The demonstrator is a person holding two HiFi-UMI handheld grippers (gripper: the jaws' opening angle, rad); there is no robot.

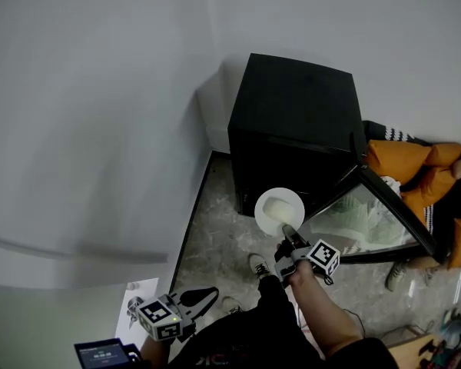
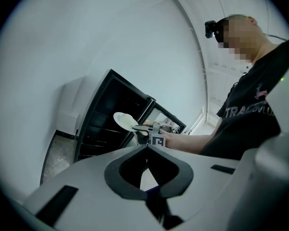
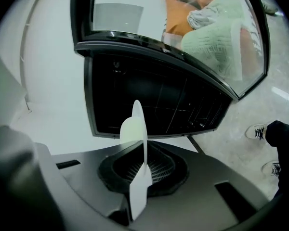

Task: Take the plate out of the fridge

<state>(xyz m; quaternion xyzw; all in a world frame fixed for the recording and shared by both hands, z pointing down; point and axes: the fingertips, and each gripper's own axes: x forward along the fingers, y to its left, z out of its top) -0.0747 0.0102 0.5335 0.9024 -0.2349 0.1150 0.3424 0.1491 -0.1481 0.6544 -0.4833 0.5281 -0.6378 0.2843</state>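
Plate [image 1: 280, 211]: white, round, outside the fridge [image 1: 292, 121], in the air before its open front, beside the glass door [image 1: 384, 214]. Near rim pinched in the almost-closed jaws of the right gripper [image 1: 286, 233], presumably to carry it flat. Fridge: dark wire shelves, nothing discernible inside. Left gripper [image 1: 202, 298]: jaws together, empty, held low.

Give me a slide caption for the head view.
Right gripper holds a white plate by its rim in front of the open black fridge.
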